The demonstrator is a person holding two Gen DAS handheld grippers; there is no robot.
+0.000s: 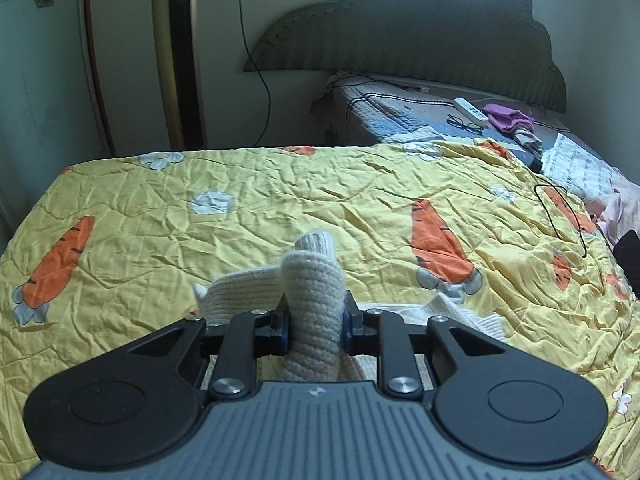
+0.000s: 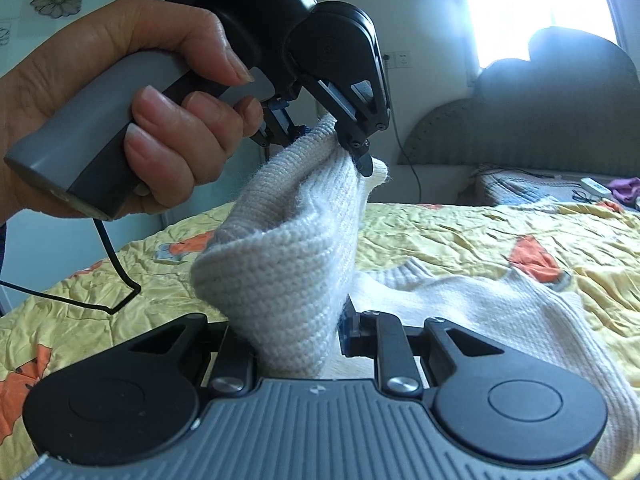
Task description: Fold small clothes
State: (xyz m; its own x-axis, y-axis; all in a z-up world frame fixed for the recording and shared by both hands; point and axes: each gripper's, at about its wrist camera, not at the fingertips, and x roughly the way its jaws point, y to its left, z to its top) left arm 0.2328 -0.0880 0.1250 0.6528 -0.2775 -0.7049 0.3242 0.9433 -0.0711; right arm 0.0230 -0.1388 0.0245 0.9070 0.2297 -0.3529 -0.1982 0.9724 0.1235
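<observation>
A cream knitted sweater (image 2: 460, 300) lies partly on the yellow carrot-print bedspread (image 1: 280, 200), with one part lifted off it. My left gripper (image 1: 314, 316) is shut on a bunched fold of that sweater (image 1: 312, 280), which pokes up between its fingers. In the right wrist view my right gripper (image 2: 296, 336) is shut on another thick fold of the knit (image 2: 288, 264). The left gripper (image 2: 332, 140), held in a person's hand (image 2: 132, 112), pinches the same raised cloth higher up. The knit stretches between both grips above the bed.
A black cable (image 1: 560, 216) loops across the bedspread at the right. Beyond it are a remote (image 1: 472, 110), glasses (image 1: 464, 123) and purple cloth (image 1: 508, 118) by the grey headboard (image 1: 420, 40). A gold tower fan (image 1: 178, 60) stands at the wall. Pink fabric (image 1: 620, 212) lies far right.
</observation>
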